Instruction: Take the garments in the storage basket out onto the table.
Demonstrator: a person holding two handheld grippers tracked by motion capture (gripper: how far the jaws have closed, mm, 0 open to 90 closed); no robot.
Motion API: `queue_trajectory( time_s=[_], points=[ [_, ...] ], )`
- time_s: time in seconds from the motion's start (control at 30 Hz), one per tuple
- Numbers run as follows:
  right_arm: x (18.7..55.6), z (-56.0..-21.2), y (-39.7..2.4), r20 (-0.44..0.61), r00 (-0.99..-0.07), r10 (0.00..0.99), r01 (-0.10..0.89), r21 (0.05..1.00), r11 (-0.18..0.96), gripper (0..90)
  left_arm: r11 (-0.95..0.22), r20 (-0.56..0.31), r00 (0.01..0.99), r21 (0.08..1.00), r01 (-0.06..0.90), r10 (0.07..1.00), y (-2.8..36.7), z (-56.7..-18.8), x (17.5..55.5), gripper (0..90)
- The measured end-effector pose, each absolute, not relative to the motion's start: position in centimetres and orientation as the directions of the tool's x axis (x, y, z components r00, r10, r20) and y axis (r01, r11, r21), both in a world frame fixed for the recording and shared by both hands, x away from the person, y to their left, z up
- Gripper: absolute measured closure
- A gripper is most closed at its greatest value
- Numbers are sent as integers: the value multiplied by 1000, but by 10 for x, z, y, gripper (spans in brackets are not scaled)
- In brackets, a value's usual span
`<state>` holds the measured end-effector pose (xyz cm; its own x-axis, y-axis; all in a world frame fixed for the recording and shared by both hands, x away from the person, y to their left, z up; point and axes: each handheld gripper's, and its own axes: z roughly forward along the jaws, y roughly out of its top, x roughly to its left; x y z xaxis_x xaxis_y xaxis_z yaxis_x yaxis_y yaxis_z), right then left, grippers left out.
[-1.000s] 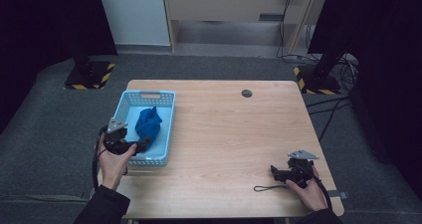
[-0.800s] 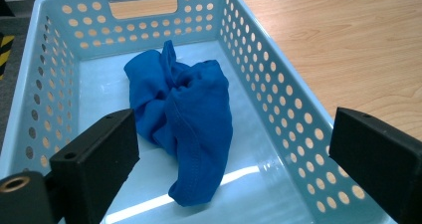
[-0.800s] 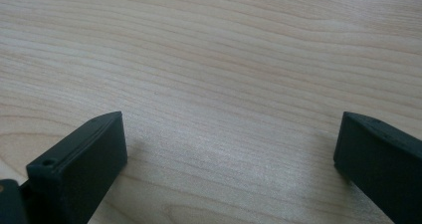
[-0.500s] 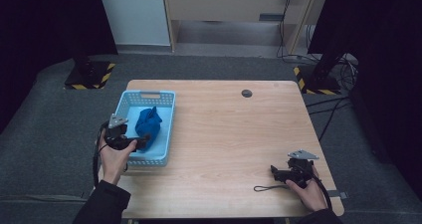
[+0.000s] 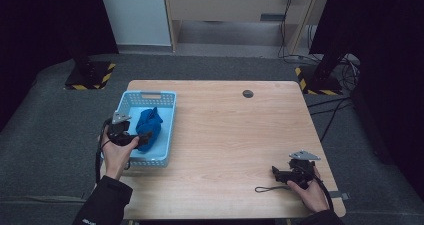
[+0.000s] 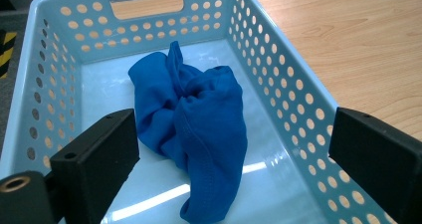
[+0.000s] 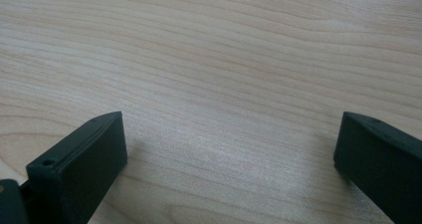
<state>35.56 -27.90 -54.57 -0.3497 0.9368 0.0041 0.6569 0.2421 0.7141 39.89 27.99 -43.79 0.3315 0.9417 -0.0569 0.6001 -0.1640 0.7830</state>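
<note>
A crumpled blue cloth (image 5: 149,125) (image 6: 195,123) lies inside the light blue perforated basket (image 5: 127,103) (image 6: 64,59) on the table's left side. My left gripper (image 5: 142,138) (image 6: 234,169) hangs over the basket's near end, open, its jaws wide on either side of the cloth and not touching it. My right gripper (image 5: 278,174) (image 7: 229,169) rests low at the table's front right, open, with bare wood between its jaws.
The wooden table (image 5: 235,130) has a round dark grommet (image 5: 248,93) near its far edge. A thin black cord (image 5: 267,189) trails on the wood beside the right gripper. Dark stands with striped bases (image 5: 87,77) sit on the grey floor behind.
The left gripper has shifted slightly nearer over the basket, the cloth left lying in it. The right hand has not moved.
</note>
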Motion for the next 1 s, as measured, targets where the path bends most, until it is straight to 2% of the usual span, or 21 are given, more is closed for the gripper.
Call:
queue_trajectory(
  time_s=[1.0],
  points=[
    [356,-546,-279,4,-350,937,657,714,242,5,-208,-28,344,749,628,939,278,-446,426,47]
  ],
)
